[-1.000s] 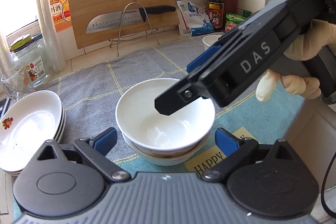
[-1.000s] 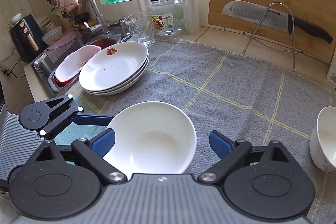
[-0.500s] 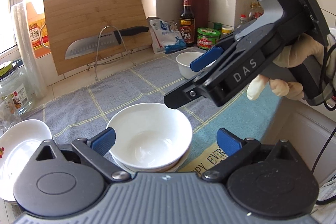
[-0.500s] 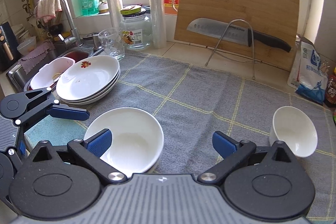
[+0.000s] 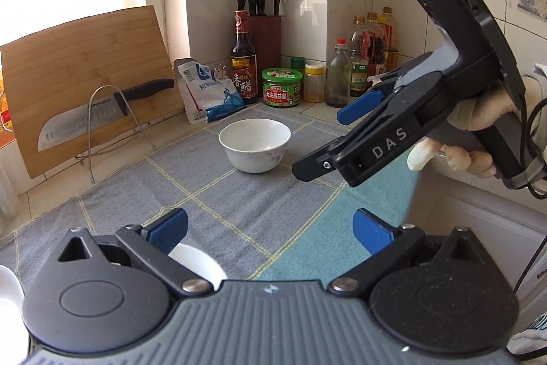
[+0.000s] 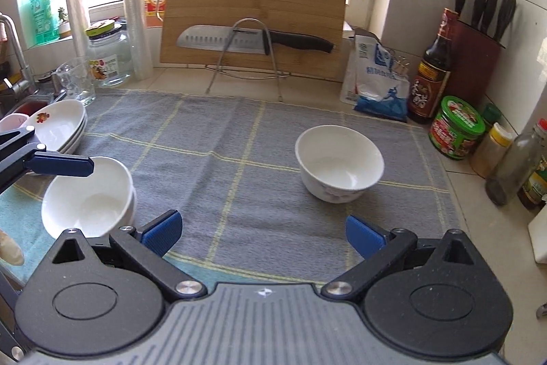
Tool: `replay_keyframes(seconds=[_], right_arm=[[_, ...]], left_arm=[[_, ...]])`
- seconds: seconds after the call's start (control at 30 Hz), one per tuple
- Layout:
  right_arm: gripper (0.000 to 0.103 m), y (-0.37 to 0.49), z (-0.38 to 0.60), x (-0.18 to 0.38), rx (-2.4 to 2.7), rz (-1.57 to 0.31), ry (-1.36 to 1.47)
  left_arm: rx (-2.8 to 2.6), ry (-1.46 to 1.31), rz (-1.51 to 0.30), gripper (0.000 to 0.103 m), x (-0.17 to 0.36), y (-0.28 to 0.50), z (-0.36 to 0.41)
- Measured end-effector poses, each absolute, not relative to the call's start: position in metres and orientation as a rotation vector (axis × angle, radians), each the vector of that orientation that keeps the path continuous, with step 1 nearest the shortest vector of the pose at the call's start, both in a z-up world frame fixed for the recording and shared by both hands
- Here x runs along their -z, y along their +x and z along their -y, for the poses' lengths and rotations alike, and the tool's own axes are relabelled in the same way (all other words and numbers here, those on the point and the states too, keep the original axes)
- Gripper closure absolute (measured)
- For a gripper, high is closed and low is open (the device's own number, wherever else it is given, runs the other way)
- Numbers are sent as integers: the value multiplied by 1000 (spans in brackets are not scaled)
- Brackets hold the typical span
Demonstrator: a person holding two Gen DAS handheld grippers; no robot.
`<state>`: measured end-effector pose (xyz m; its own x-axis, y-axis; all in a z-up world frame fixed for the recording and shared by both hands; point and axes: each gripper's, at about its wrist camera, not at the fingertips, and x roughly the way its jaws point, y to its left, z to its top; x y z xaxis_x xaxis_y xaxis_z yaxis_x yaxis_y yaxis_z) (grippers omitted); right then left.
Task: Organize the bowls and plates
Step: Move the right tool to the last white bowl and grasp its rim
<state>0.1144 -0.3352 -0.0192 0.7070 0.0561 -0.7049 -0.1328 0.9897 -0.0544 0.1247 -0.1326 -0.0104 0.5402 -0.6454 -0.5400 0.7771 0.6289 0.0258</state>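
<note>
Evidently both tools were free at this moment. The right gripper (image 6: 261, 231), seen from its own camera, stood with its blue-padded jaws spread wide and nothing between them but the grey checked cloth with yellow lines (image 6: 239, 139) that covered the counter. Its jaws had just been opening, and no dish sat in the gap. The left gripper (image 5: 270, 230) was likewise spread wide and empty, its jaws having also just been opening.

The lone white ceramic bowl with a faint flower print (image 6: 339, 162) stood upright on the cloth at about one o'clock from the right gripper, apart from everything else, near the green-lidded jar (image 6: 458, 127) and the dark vinegar bottle (image 6: 432, 67). That isolation suggests it was the next piece to collect.

At nine o'clock in the right wrist view sat the nested stack of white bowls (image 6: 89, 195), one inside another, with a finger of the left gripper just above its rim. Further back at ten o'clock lay the stack of shallow white plates with a small red motif (image 6: 59, 125), beside the sink edge. Grouping like with like seemed the purpose: plates together, bowls together. I judge the wide jaws suited spanning the lone bowl's rim.
</note>
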Motion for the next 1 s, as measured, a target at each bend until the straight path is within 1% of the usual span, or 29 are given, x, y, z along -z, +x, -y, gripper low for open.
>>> replay_keyframes(seconds=[0.3, 0.5, 1.0], right_arm=[[0, 158, 410, 36, -111, -795, -117], [0, 194, 447, 43, -165, -805, -142], [0, 251, 454, 58, -394, -803, -167]], left_arm=[[700, 266, -554, 1, 30, 148, 206], [573, 225, -587, 1, 48, 174, 238], [452, 217, -615, 1, 80, 216, 295]])
